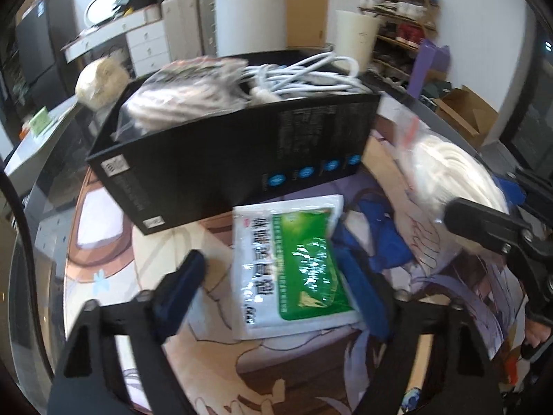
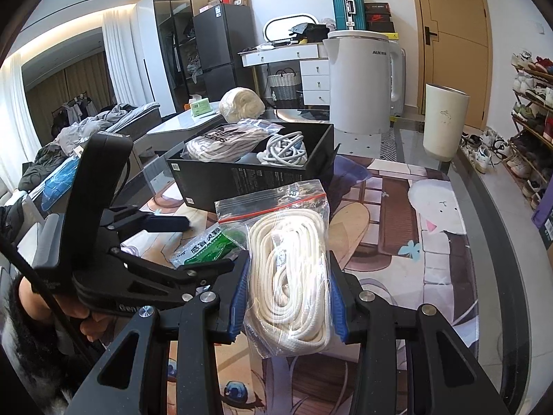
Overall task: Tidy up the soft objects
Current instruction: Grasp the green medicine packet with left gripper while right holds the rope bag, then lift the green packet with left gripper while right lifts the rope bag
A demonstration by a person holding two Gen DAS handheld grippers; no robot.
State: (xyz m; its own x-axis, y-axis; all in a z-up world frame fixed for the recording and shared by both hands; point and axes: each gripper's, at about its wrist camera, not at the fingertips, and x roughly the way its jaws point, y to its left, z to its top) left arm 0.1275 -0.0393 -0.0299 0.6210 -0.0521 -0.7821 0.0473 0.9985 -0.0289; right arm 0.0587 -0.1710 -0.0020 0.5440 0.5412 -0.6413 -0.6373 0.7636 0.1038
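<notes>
Left tongs (image 1: 273,269) half-open astride green sachet (image 1: 293,263) on desk (image 1: 103,242), not yet gripping. Right tongs (image 2: 287,297) clamped on bagged rope (image 2: 290,276). Best pinched squarely mid-packet before lifting toward box (image 1: 242,159).

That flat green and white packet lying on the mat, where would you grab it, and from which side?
Take the green and white packet across its two long edges, coming down from above on the side away from the black box. It lies flat on the mat and its far end sits close to the box. The left gripper already straddles it that way.
</notes>
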